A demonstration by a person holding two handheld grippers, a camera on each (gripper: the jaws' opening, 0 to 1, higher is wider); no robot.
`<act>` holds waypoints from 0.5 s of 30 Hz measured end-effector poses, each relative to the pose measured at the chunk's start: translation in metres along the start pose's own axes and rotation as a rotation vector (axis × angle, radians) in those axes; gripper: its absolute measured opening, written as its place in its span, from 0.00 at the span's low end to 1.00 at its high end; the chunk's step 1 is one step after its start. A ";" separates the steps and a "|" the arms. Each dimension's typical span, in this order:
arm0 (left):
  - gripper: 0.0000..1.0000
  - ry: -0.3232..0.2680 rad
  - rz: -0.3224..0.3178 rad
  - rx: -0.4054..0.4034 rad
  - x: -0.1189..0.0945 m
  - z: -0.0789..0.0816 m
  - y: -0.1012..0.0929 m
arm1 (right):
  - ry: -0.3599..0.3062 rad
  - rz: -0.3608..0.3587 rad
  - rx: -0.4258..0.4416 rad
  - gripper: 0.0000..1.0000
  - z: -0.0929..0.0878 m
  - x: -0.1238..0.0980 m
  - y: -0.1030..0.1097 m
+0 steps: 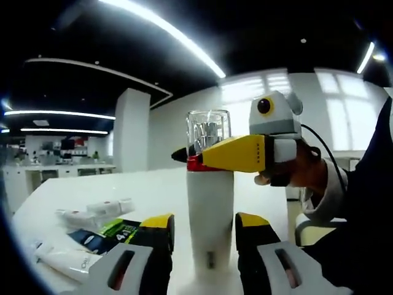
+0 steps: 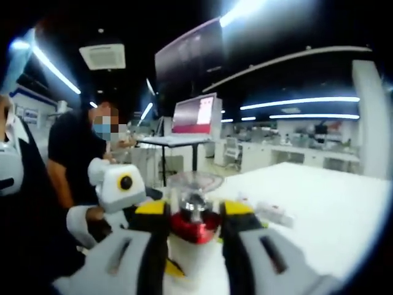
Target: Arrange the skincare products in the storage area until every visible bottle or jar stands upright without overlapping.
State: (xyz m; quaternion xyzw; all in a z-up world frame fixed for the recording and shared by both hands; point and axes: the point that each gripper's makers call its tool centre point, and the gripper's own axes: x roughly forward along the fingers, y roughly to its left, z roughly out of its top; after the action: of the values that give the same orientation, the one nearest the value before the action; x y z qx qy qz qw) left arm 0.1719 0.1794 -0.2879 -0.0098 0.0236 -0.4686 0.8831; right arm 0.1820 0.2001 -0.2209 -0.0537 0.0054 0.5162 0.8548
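Bottle (image 1: 210, 209) stands upright on white worktop (image 1: 92, 187); my right claw (image 2: 194, 222) clamps its red collar below the clear cap to steady it, my left claw (image 1: 204, 236) wide at its base, apparently not touching. Tubes (image 1: 92, 215) lie flat beside it.

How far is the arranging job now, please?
Done: the white pump bottle stands upright on the table. In hand: the right gripper clamps its red collar; the left gripper brackets its base. Left: tubes and packets lying flat.
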 end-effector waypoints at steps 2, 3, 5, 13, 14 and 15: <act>0.43 -0.007 0.009 0.001 -0.001 0.001 0.002 | 0.006 -0.012 -0.001 0.32 0.000 -0.001 -0.002; 0.44 -0.011 0.009 0.000 -0.001 0.002 0.002 | 0.007 -0.017 0.001 0.32 0.000 -0.001 -0.003; 0.47 -0.007 0.010 -0.002 -0.001 0.002 0.002 | 0.010 -0.028 0.003 0.32 0.000 -0.003 -0.005; 0.61 0.014 0.022 -0.018 0.000 -0.002 0.004 | 0.031 -0.078 0.002 0.32 -0.002 -0.007 -0.017; 0.63 0.015 0.029 -0.018 0.000 -0.002 0.005 | 0.035 -0.085 0.001 0.32 -0.002 -0.008 -0.018; 0.66 0.014 0.034 -0.022 0.000 -0.002 0.006 | 0.035 -0.090 -0.002 0.32 -0.002 -0.009 -0.020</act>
State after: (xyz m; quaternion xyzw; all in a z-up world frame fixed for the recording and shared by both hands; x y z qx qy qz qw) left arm 0.1768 0.1825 -0.2904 -0.0158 0.0349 -0.4535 0.8904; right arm 0.1957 0.1831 -0.2202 -0.0638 0.0177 0.4762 0.8768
